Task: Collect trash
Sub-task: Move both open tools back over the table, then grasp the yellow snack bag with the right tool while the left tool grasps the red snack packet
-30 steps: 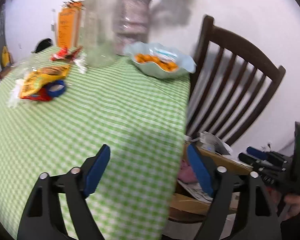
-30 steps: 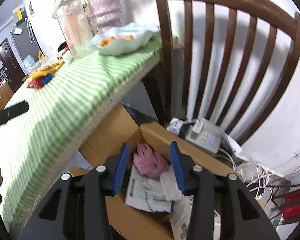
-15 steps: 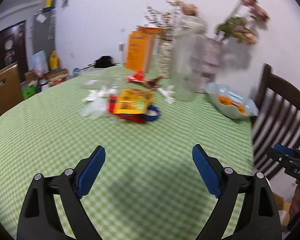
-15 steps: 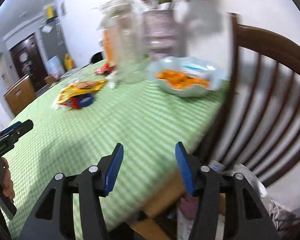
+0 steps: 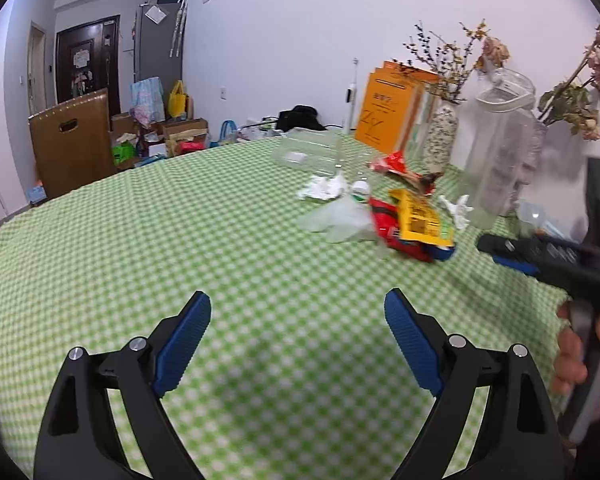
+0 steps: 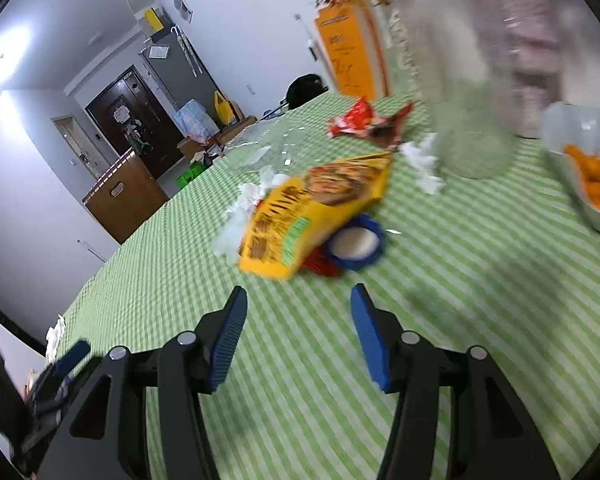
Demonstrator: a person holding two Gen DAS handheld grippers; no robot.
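Left wrist view: the left gripper (image 5: 298, 334) stands wide with nothing between its blue pads, over bare green-checked tablecloth (image 5: 180, 248). The trash heap lies ahead and to the right, well apart from it: a yellow snack bag (image 5: 420, 218) atop a red wrapper (image 5: 388, 226), a clear plastic film (image 5: 340, 220) beside them, crumpled white tissue (image 5: 320, 190) and a second red wrapper (image 5: 396, 164) farther back. The right gripper (image 5: 540, 254), held in a hand (image 5: 580, 348), enters from the right edge and sits closer to the heap.

Right wrist view: the right gripper (image 6: 298, 336) is moderately open and empty; its jaws have just been opening. The yellow snack bag (image 6: 316, 208) lies just ahead, slightly left of centre, its long axis running diagonally from near-left to far-right. A blue lid (image 6: 356, 244) peeks from under its right edge. Judged the nearer hand for the pick.

Obstructions: a clear plastic jar (image 6: 472, 80) and a bowl of orange snacks (image 6: 596, 188) stand to the right, near the approach line; neither blocks it. An orange box (image 6: 348, 52) stands behind.
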